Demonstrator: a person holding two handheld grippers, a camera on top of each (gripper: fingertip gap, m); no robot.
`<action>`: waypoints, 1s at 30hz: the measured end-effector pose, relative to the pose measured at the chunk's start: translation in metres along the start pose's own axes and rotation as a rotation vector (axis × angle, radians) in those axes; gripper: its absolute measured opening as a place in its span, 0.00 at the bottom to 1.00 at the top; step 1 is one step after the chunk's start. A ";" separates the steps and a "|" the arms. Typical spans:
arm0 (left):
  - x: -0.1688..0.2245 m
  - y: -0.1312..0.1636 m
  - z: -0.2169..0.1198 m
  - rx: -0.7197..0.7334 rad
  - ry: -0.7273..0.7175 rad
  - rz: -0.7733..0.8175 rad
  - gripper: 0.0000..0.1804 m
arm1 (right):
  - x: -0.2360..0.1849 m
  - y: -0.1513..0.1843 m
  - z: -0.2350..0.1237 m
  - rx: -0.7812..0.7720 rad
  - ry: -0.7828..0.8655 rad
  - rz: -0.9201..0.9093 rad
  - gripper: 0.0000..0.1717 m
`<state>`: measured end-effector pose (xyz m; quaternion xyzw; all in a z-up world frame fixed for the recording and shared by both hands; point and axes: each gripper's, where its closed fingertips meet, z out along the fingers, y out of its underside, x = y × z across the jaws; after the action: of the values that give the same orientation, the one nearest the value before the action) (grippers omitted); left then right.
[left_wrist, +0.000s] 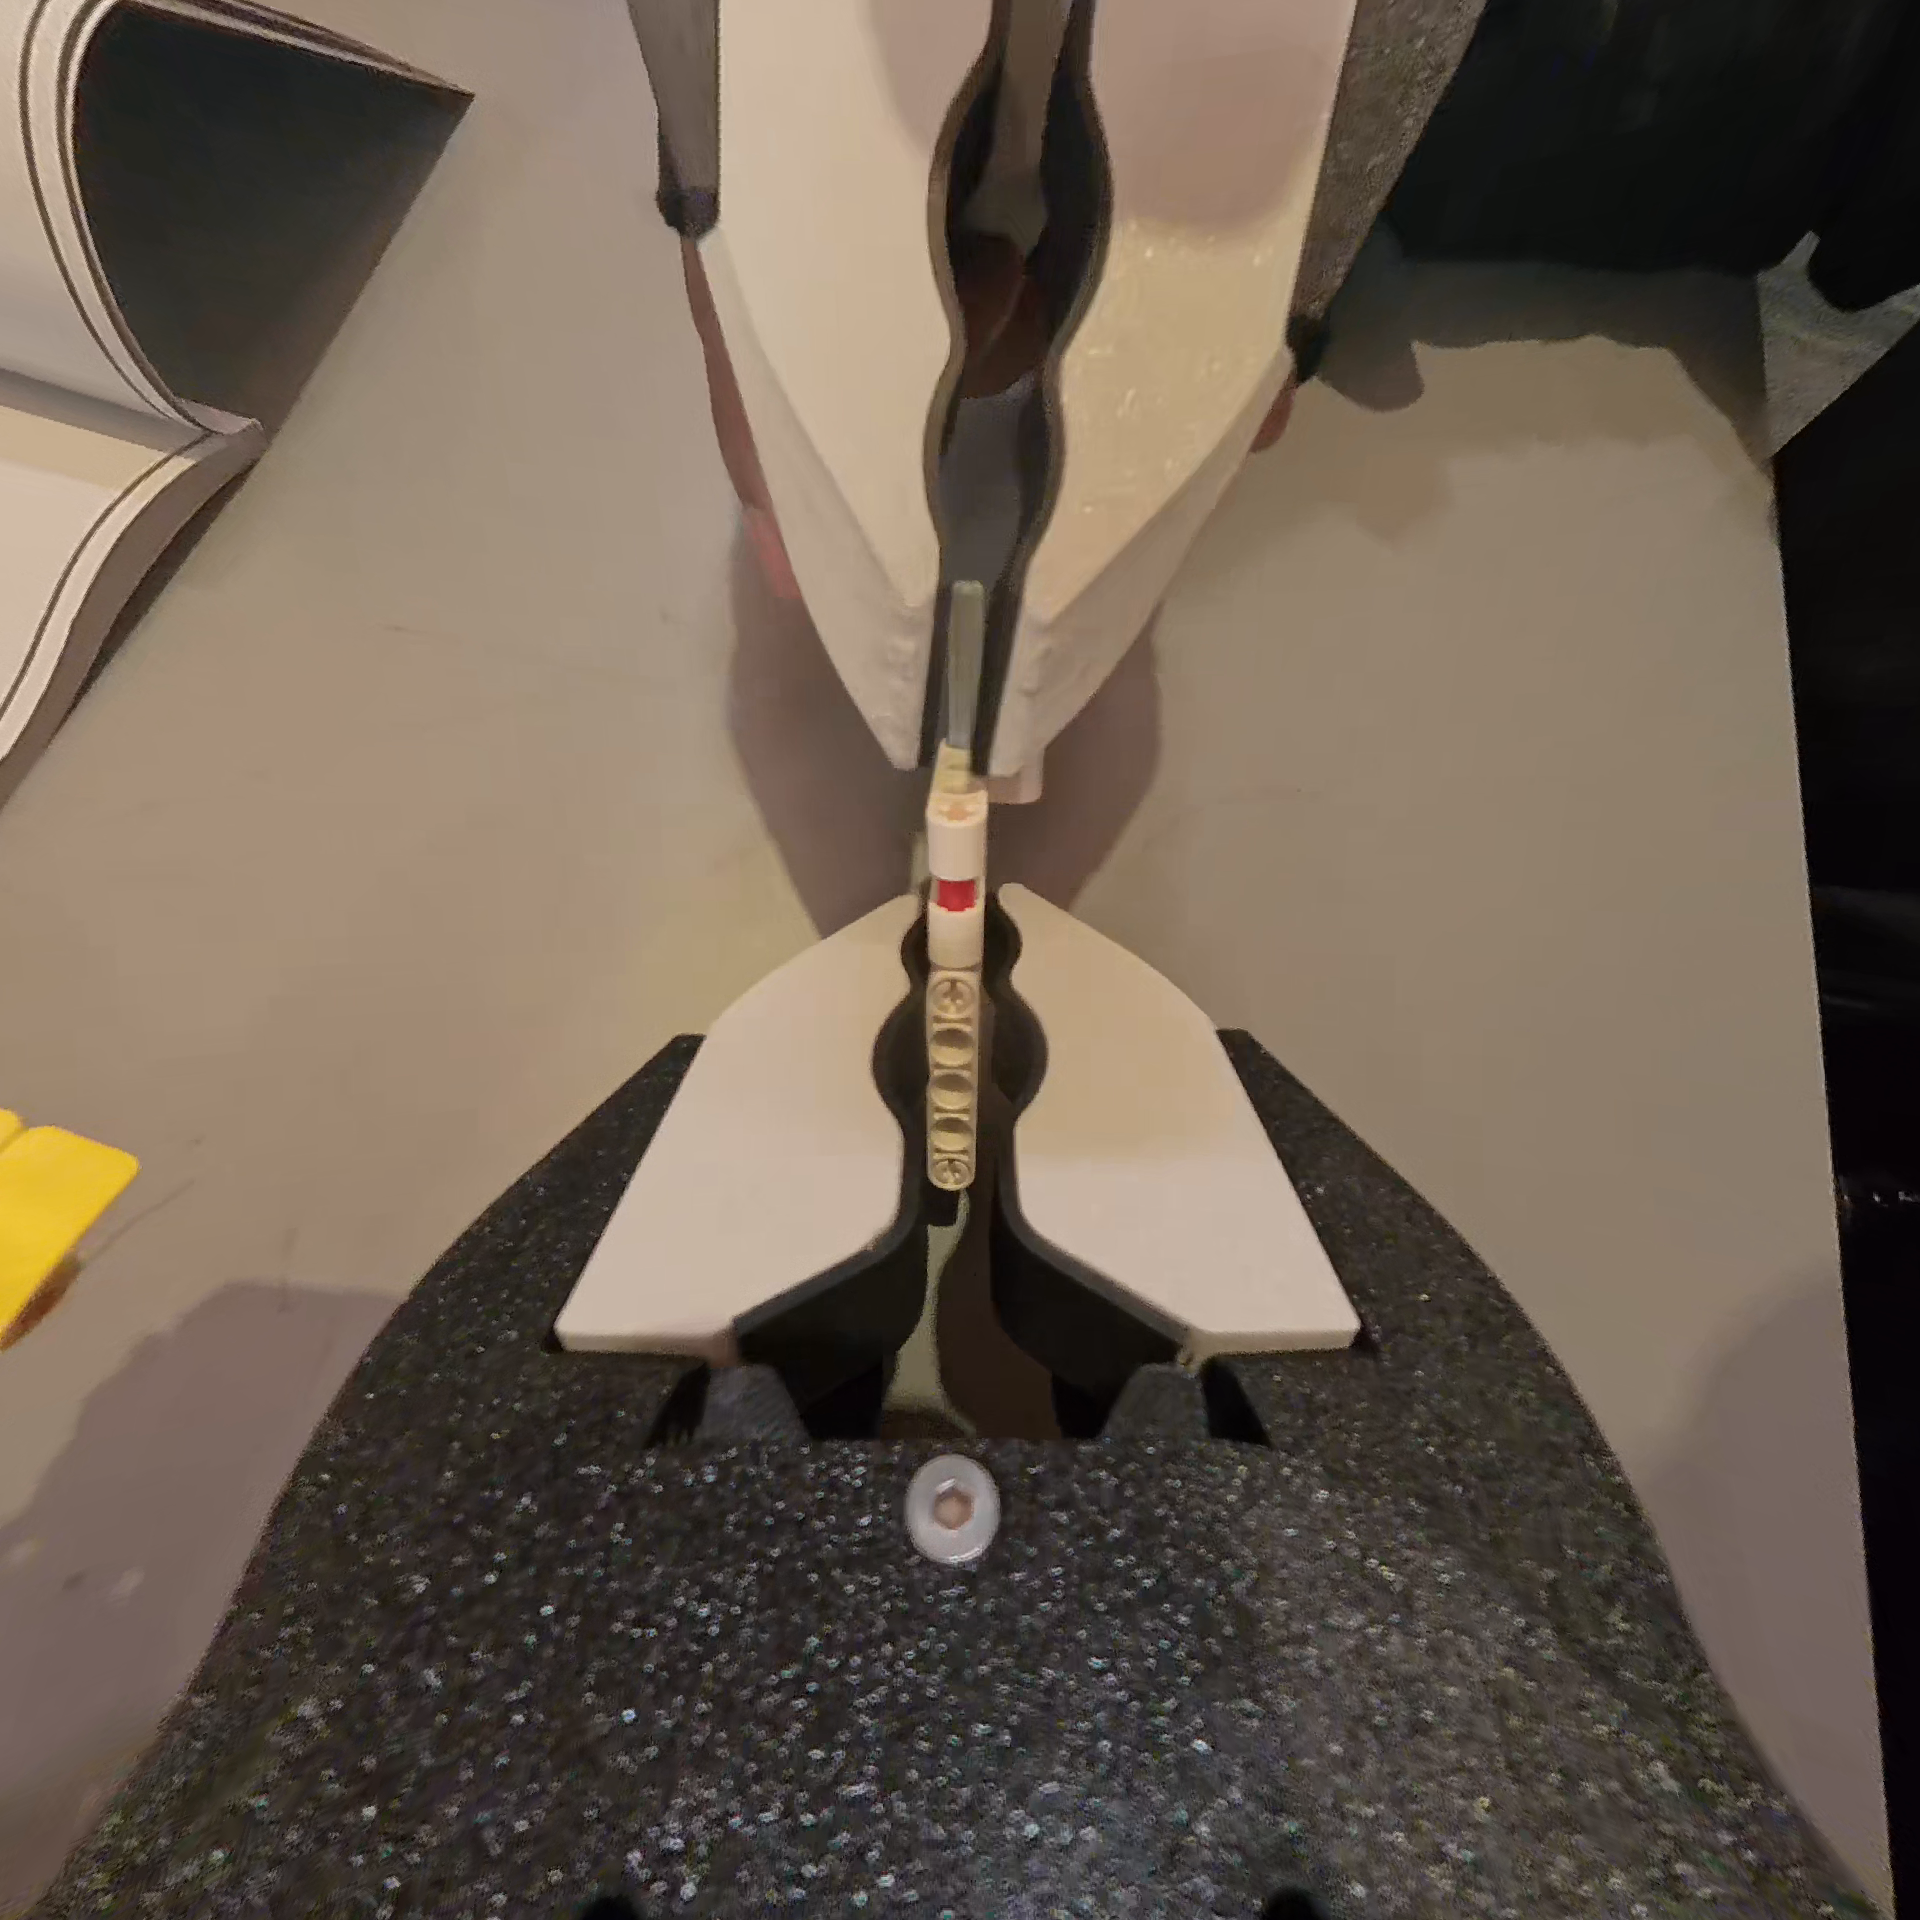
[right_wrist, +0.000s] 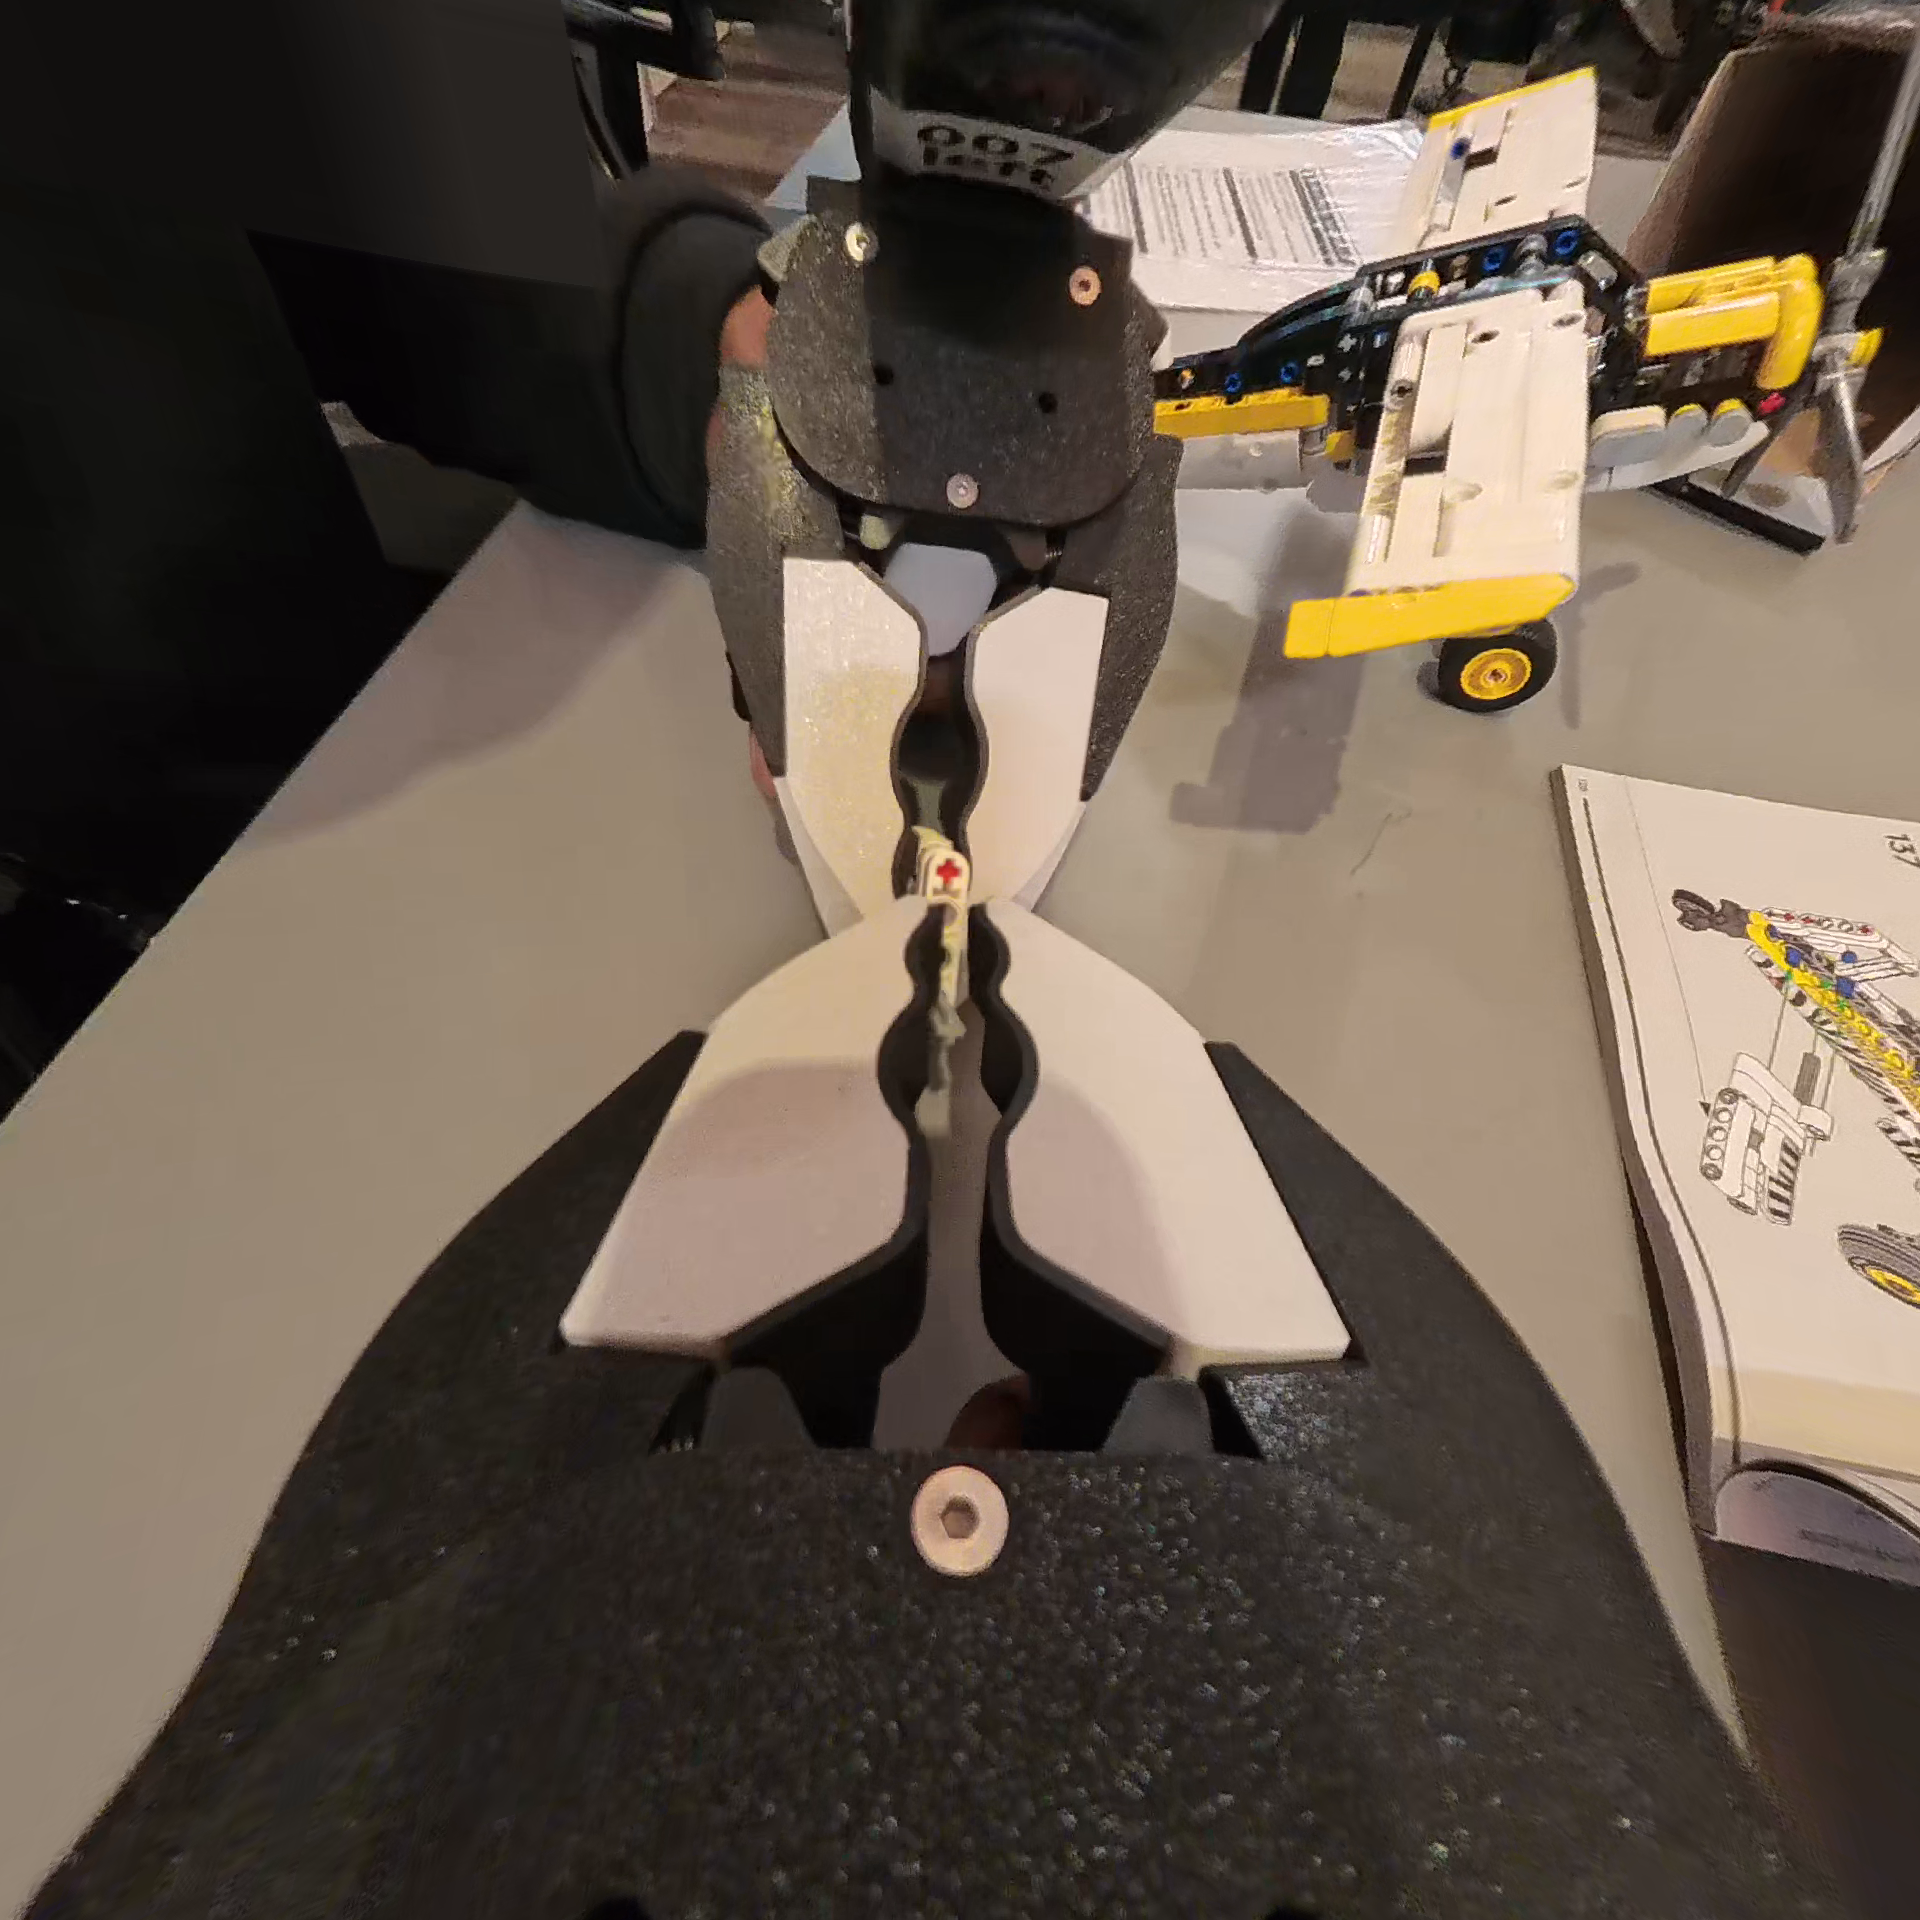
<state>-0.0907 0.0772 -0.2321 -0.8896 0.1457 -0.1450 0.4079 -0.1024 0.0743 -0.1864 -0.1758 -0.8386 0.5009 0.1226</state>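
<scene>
In the left wrist view my left gripper (left_wrist: 956, 920) is shut on a cream beam with round holes (left_wrist: 952, 1081). The beam carries white connectors (left_wrist: 956, 842) with a red piece (left_wrist: 954, 891) between them, sticking out past the fingertips. My right gripper (left_wrist: 961, 764) faces it tip to tip, shut on a thin grey axle (left_wrist: 966, 665) whose end meets the white connector. In the right wrist view my right gripper (right_wrist: 951, 920) pinches the grey axle (right_wrist: 940, 1049). The connector's end with a red cross (right_wrist: 945, 873) sits at the tips of the left gripper (right_wrist: 935, 862). Both are above the grey table (right_wrist: 416, 935).
A yellow, white and black brick-built plane (right_wrist: 1455, 395) stands at the back right, with a printed sheet (right_wrist: 1226, 218) and a cardboard box (right_wrist: 1787, 156) behind it. An open instruction booklet (right_wrist: 1714, 1143) lies at the right. A yellow piece (left_wrist: 42, 1205) lies at the left. Tip to tip, the grippers are about 5 centimeters apart.
</scene>
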 end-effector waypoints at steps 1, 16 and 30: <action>0.000 0.001 0.000 -0.008 0.001 0.001 0.04 | -0.001 0.000 0.001 -0.008 -0.003 -0.003 0.03; 0.003 0.007 0.000 -0.092 -0.007 0.026 0.04 | -0.009 0.013 0.009 -0.109 -0.039 -0.043 0.04; -0.008 -0.008 -0.006 0.011 -0.070 0.026 0.04 | 0.000 -0.001 0.005 -0.013 0.000 -0.021 0.04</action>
<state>-0.0990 0.0813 -0.2232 -0.8898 0.1422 -0.1091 0.4197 -0.1042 0.0703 -0.1880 -0.1678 -0.8435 0.4942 0.1270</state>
